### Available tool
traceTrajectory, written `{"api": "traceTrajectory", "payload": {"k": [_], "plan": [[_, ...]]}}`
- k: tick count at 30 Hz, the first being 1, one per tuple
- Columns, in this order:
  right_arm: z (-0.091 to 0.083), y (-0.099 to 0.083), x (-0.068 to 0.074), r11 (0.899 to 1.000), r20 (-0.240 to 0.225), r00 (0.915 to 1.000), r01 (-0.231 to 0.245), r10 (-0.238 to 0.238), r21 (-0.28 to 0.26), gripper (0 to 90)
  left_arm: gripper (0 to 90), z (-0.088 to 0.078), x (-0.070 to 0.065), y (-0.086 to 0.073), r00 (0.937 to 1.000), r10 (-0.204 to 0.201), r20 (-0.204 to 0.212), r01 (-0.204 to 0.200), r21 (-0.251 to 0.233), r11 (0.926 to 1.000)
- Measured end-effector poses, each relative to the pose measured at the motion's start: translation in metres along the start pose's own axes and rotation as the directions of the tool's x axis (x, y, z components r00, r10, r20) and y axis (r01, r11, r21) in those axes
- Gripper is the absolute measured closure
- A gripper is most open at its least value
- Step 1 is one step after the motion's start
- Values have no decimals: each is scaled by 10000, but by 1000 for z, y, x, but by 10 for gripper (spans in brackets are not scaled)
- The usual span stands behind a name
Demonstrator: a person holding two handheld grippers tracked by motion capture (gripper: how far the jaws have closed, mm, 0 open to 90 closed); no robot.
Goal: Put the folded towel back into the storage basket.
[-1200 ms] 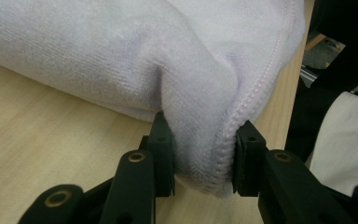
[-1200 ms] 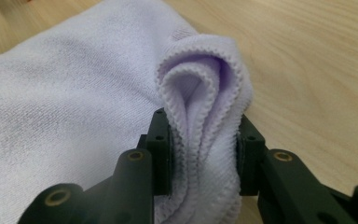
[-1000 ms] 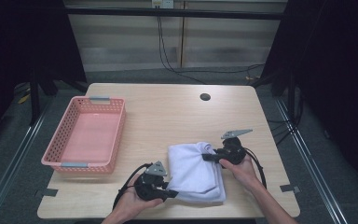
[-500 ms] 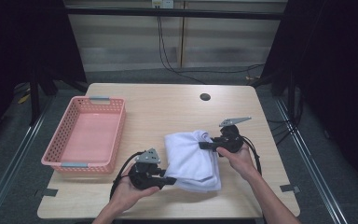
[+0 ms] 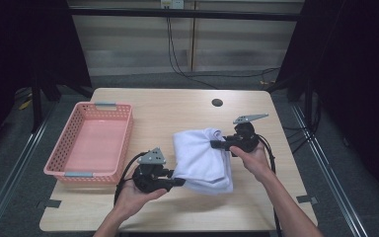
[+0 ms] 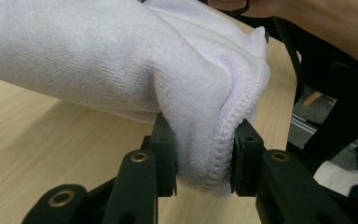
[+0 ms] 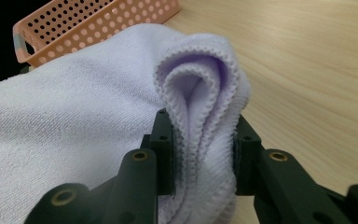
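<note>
From above: folded white towel (image 5: 201, 159) held off the bench (image 5: 177, 106) between both grippers, long axis running from left gripper (image 5: 177, 181) up to right gripper (image 5: 213, 144), likely for carrying to the pink basket (image 5: 91, 143). Left gripper view: fingers (image 6: 164, 144) pinch a hemmed corner. Right gripper view: fingers (image 7: 164, 140) clamp stacked folds, keeping layers together.

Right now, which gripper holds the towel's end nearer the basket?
The left gripper: it clamps the towel at its near-left corner, beside the pink basket. The right gripper clamps the far edge.
</note>
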State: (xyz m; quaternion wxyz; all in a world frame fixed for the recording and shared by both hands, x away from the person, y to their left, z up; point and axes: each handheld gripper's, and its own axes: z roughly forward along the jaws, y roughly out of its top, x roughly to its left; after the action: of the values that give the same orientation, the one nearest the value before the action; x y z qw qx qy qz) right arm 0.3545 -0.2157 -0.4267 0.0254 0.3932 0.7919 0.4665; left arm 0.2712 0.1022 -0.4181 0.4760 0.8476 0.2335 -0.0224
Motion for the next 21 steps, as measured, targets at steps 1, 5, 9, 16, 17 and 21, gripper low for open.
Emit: {"api": "traceTrajectory", "payload": {"k": [1,5,9,16,17,21], "plan": [[-3,3,-1,10000,19,10000,36,-36,-63,686,680,1,0,2,10000,9,10,-9,-10,10000],[-6,7,-3,9999,41,10000,7,-7,-101,687,680,0,2,6,10000,55,-59,-55,-24,10000],[-5,17,-4,9997,35,10000,4,-3,-228,688,679,-6,8,13,9996,-186,-210,182,-209,9996],[-2,39,-2,9986,-34,9996,278,-280,-446,690,679,-19,15,22,9987,-114,-490,95,-385,9992],[-1,42,-2,9982,-59,9994,336,-339,-490,690,679,-22,17,23,9986,-172,-498,147,-487,9987],[4,54,-2,9986,-172,9995,263,-272,-464,691,675,-29,25,24,9973,-398,-619,350,-769,9964]]}}
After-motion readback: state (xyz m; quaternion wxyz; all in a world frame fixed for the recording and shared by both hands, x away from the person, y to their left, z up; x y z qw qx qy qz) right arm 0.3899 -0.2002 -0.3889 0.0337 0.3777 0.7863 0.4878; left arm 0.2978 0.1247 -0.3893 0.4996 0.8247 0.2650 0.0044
